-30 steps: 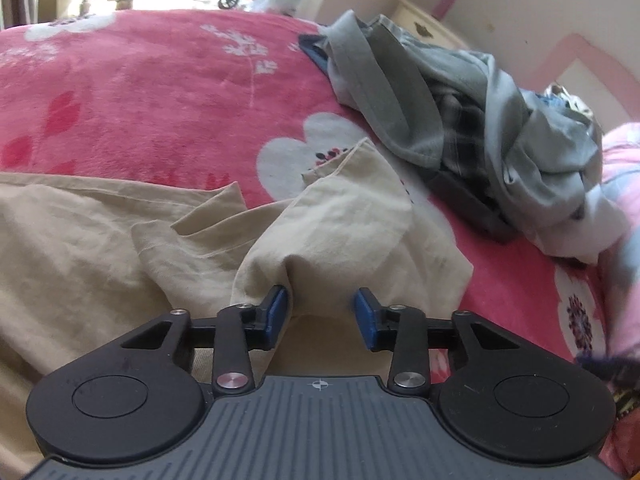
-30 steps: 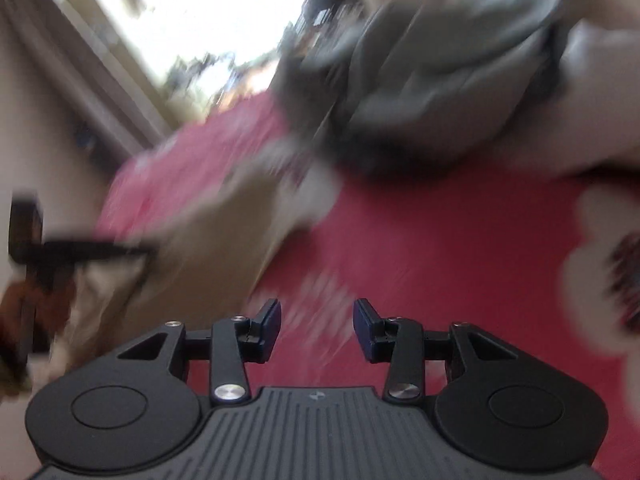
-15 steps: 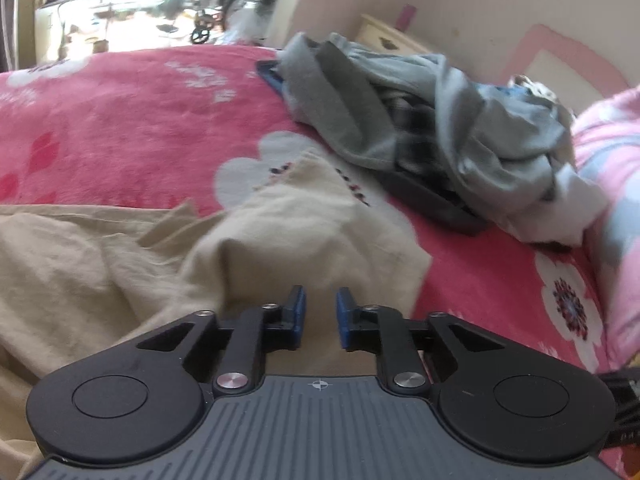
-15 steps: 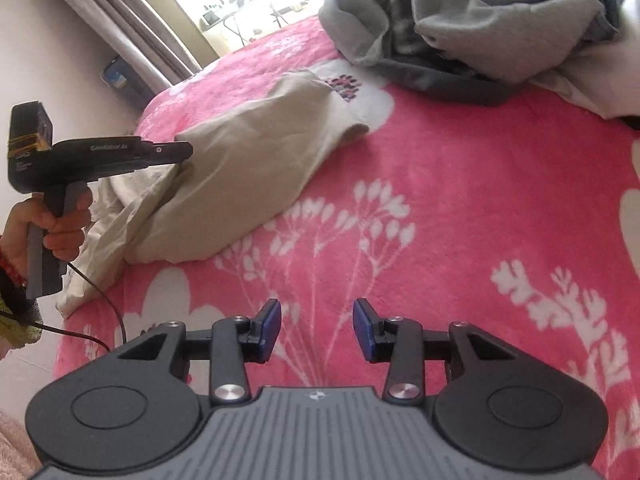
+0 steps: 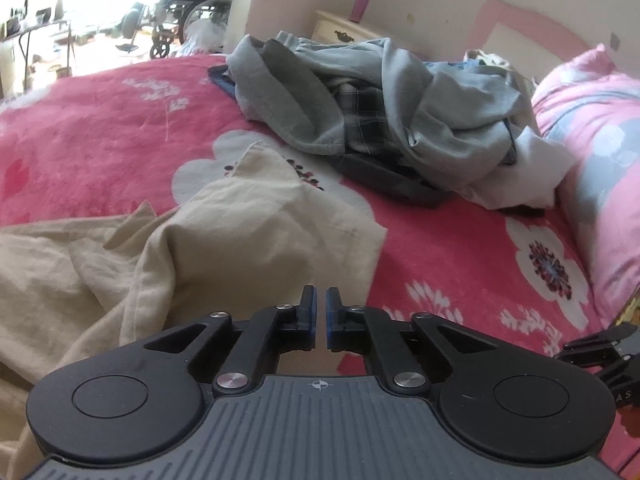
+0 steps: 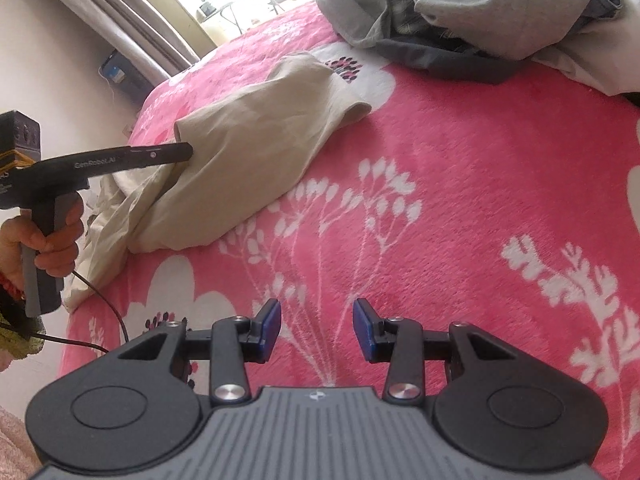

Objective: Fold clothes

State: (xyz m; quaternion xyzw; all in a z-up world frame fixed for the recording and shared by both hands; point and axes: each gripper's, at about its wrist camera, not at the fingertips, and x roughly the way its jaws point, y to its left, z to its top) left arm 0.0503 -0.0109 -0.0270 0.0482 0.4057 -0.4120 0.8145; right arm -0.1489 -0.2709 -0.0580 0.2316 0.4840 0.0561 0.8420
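1. We see the left gripper (image 5: 321, 316) with its jaws drawn almost together, only a thin slit between the blue pads; a second ago they stood well apart around a hump of cloth.
2. In the left wrist view no cloth shows inside that slit, yet in the right wrist view the gripper's tip (image 6: 176, 152) is pressed into a raised fold of the beige garment (image 6: 256, 156). We take it as pinching that fold.
3. The beige garment (image 5: 192, 248) lies rumpled on the pink floral blanket (image 5: 88, 120) of the bed, its far corner resting on a white flower print. Compared with half a second ago, the fold at the gripper is lifted a little higher.
4. The right gripper (image 6: 316, 330) hovers over bare blanket (image 6: 460, 208), its jaws partly open with nothing between them, unchanged in width from a second ago. The earlier view was blurred; now it is sharp.
5. The left hand (image 6: 44, 244) grips the handle, with a cable trailing below it.
6. A pile of grey clothes (image 5: 380, 112) lies further up the bed, well apart from the beige garment, near a pink pillow (image 5: 592, 152).
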